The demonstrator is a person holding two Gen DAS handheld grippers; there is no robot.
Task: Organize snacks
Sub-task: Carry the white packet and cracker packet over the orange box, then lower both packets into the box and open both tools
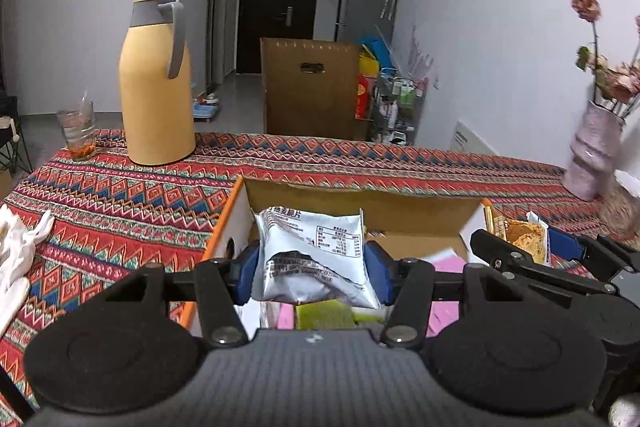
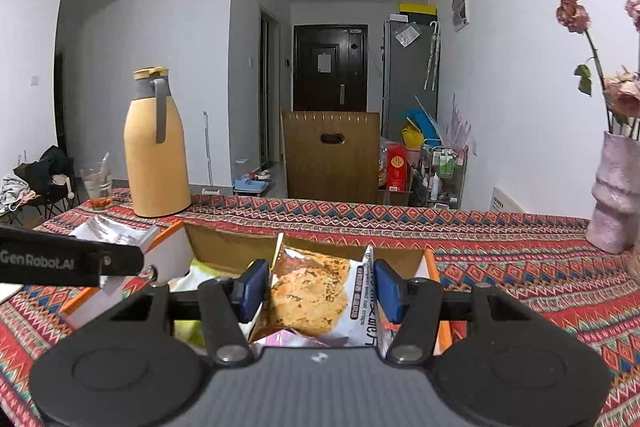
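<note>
Two packets sit pinched upright, a silver packet [image 1: 316,259] in my left gripper [image 1: 316,267] jaws and an oat crisp packet [image 2: 316,299] in my right gripper [image 2: 320,293] jaws, both directly above the open box [image 1: 360,201] lying just below and ahead.

"GenRobot.AI" stands in pale letters on the black arm of the left gripper [image 2: 72,263] at the left edge of the right wrist view. The cracker packet [image 2: 320,299] carries "seed oat crisps" along its white side strip beside Chinese characters. The silver packet [image 1: 312,259] bears Chinese characters and a nutrition table, too small to read.
</note>
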